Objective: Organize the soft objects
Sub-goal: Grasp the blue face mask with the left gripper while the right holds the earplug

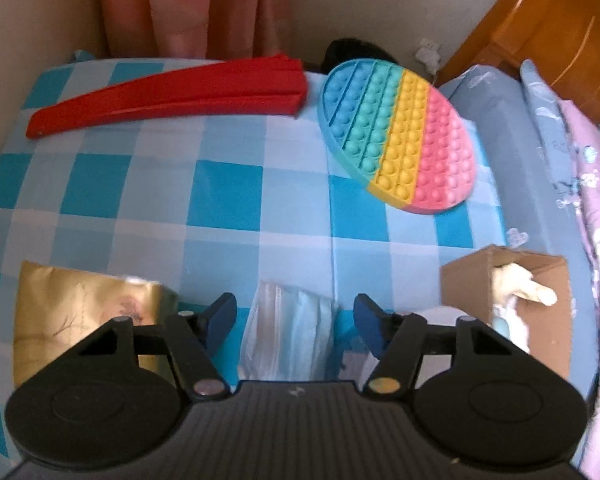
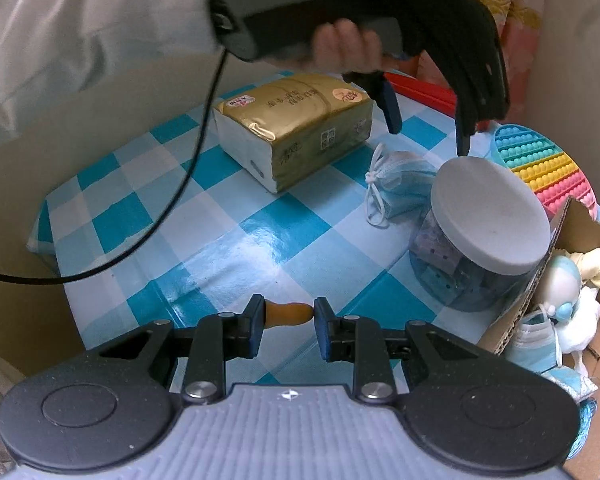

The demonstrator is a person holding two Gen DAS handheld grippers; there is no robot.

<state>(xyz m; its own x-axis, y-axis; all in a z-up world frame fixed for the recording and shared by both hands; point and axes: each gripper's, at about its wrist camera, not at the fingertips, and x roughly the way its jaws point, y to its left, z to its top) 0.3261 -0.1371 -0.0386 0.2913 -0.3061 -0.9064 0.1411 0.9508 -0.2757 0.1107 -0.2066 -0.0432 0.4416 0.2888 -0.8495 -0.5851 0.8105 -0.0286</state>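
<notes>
My left gripper (image 1: pixel 295 316) is open, hovering above a bagged blue face mask (image 1: pixel 290 328) on the checked tablecloth; from the right wrist view the left gripper (image 2: pixel 428 128) hangs over that mask (image 2: pixel 400 186). My right gripper (image 2: pixel 288 320) is shut on a small orange-brown soft object (image 2: pixel 290 313), held above the table. A gold tissue pack (image 2: pixel 296 124) lies at the back, also in the left wrist view (image 1: pixel 84 320). A cardboard box (image 2: pixel 560 280) at the right holds a plush toy (image 2: pixel 568 292) and masks; it also shows in the left wrist view (image 1: pixel 512 292).
A clear jar with a grey lid (image 2: pixel 488 216) stands next to the box. A rainbow pop-it pad (image 1: pixel 396 132) and a red folded fan (image 1: pixel 172 96) lie at the far side. A cable (image 2: pixel 160 208) trails from the left gripper. Bedding (image 1: pixel 560 160) lies at the right.
</notes>
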